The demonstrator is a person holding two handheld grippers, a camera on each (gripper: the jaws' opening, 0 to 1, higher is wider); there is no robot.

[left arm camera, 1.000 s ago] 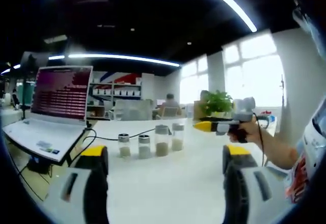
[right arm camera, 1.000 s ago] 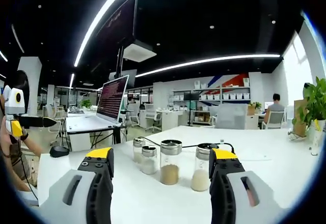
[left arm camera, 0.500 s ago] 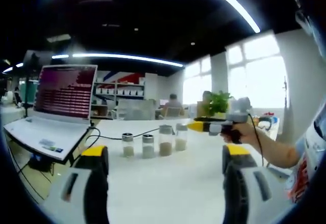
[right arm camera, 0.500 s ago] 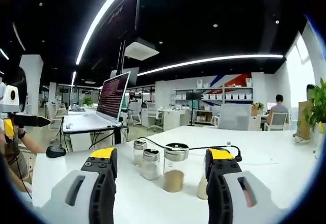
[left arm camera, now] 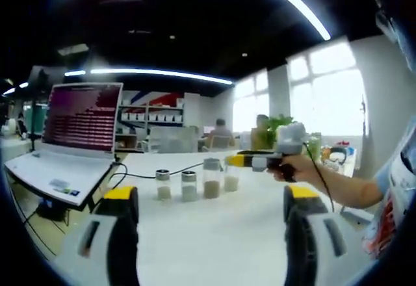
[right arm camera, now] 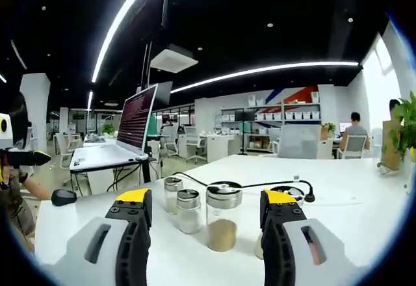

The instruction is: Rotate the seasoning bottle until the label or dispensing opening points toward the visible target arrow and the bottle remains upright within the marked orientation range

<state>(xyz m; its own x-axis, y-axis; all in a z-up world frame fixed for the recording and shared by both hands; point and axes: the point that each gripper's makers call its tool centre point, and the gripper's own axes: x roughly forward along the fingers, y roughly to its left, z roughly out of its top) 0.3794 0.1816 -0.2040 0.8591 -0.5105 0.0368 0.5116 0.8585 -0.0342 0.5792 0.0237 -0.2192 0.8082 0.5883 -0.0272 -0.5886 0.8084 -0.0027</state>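
From where I stand, the open laptop (left arm camera: 71, 136) sits on a stand at the left end of the white surface (left arm camera: 214, 234), a black cable (right arm camera: 260, 185) trailing from it behind a row of four glass seasoning bottles. In the left gripper view they run left to right: two short bottles (left arm camera: 163, 184), then a taller bottle with brown powder (left arm camera: 211, 179), then the bottle with pale powder (left arm camera: 230, 177) at the right end. All four stand upright, close together but apart.

The left gripper (left arm camera: 208, 201) hangs back, well short of the row, its jaws apart and empty. The right gripper (right arm camera: 205, 201) is up close; seen in the left gripper view it reaches in from the right, its yellow tips level with the pale bottle. In its own view the jaws stand apart, the brown-powder bottle between them and the pale bottle partly hidden behind the right jaw. Nothing is clamped yet.

I judge this the approach, before any grasp. I can see no target arrow or marked range. Next, the right gripper would need to centre on one bottle, close gently on its body, and twist while keeping it vertical.
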